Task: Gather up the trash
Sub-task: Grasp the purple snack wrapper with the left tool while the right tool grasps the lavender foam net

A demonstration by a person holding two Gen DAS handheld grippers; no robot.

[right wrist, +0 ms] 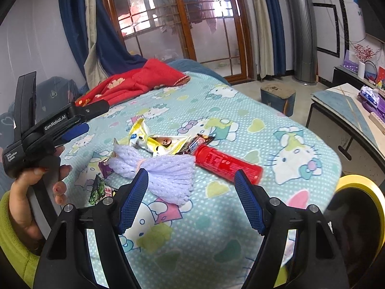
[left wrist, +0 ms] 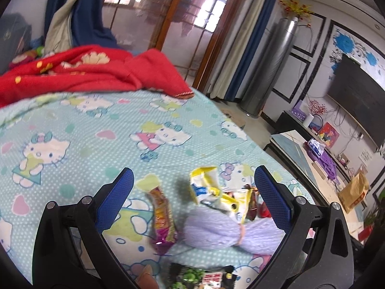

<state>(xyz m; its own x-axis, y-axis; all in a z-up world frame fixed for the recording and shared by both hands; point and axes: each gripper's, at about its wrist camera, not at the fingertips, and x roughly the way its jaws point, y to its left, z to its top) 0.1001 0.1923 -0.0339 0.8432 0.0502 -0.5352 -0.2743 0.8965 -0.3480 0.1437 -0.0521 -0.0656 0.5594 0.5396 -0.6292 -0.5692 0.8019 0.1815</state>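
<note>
Trash lies on a Hello Kitty bed sheet point(right wrist: 216, 228). A lilac foam net point(right wrist: 168, 175) sits beside yellow-white wrappers point(right wrist: 158, 142), a red tube point(right wrist: 226, 163) and a green-black packet point(right wrist: 99, 190). In the left wrist view the foam net point(left wrist: 216, 228), an orange-purple wrapper point(left wrist: 162, 216), yellow wrappers point(left wrist: 211, 190) and the green packet point(left wrist: 202, 277) lie between the fingers. My left gripper point(left wrist: 192, 185) is open above them; it also shows in the right wrist view point(right wrist: 79, 125). My right gripper point(right wrist: 190, 185) is open just short of the foam net.
A red blanket point(right wrist: 144, 77) lies at the bed's far end. A bin with a yellow rim point(right wrist: 361, 192) stands at the right. A low table point(right wrist: 341, 106) and a small stool point(right wrist: 278, 96) stand right of the bed.
</note>
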